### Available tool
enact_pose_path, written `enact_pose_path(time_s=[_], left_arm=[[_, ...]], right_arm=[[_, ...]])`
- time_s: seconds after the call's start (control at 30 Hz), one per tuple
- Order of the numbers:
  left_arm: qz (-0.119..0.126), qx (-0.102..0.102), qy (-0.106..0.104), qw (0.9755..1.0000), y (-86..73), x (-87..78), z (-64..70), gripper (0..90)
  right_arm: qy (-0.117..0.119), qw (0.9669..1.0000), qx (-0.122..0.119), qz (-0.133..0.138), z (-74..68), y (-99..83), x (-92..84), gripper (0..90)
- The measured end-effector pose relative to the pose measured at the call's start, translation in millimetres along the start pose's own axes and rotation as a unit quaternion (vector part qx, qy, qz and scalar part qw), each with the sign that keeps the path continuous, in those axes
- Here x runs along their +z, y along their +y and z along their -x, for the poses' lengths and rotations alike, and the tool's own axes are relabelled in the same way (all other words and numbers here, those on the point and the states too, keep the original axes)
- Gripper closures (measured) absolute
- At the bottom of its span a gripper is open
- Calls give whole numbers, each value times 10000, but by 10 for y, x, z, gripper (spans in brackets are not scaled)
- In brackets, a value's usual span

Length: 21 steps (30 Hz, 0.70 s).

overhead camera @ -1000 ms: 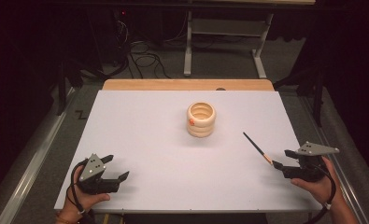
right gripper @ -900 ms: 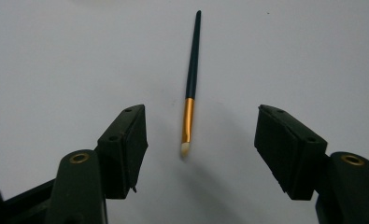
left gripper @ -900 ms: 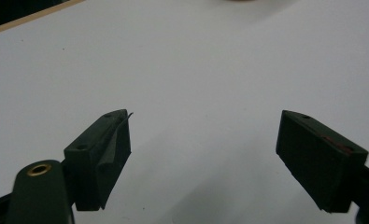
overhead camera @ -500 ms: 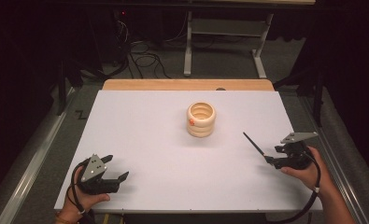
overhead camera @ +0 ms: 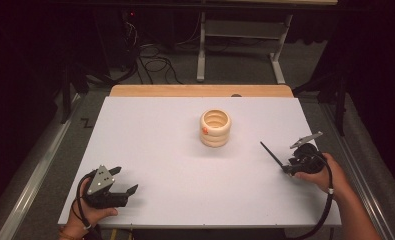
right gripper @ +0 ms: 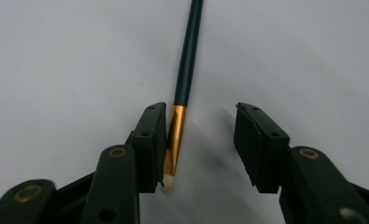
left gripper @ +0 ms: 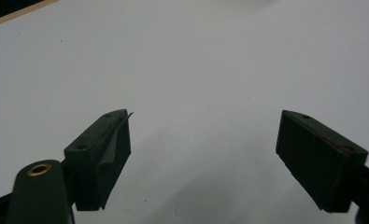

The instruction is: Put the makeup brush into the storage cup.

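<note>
Black fingers (right gripper: 150,140) — brass-ringed screw holes.

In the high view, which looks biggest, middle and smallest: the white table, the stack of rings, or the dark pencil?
1. White table
2. Stack of rings
3. Dark pencil, far thinner, though nearly as long as the stack is tall

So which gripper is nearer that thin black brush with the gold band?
Right. The right gripper has the thin black brush between its half-closed jaws; the left gripper rests far across the white table.

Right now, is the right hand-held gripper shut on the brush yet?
Not yet. The right hand-held gripper has been closing; the brush lies against one jaw, with a gap to the other.
</note>
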<state>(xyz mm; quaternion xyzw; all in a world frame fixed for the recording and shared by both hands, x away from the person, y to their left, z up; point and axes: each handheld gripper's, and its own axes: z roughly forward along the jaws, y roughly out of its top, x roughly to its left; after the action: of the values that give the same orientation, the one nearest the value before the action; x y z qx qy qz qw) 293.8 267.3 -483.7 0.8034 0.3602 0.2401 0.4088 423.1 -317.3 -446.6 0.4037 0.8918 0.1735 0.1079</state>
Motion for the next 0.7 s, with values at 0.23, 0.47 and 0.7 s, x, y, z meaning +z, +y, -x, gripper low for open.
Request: enact_pose_path(time_s=[0.23,0.47,0.7], left_arm=[[-21,12,-40,10000,-3,7,4,189],[-50,35,-65,10000,-1,14,12,190],[-69,52,-99,9999,-2,19,19,192]], right_arm=[[68,10000,15,4,0,-2,3,587],[101,9997,-142,-150,7,-7,-21,688],[110,9977,-316,-582,-18,76,-26,748]])
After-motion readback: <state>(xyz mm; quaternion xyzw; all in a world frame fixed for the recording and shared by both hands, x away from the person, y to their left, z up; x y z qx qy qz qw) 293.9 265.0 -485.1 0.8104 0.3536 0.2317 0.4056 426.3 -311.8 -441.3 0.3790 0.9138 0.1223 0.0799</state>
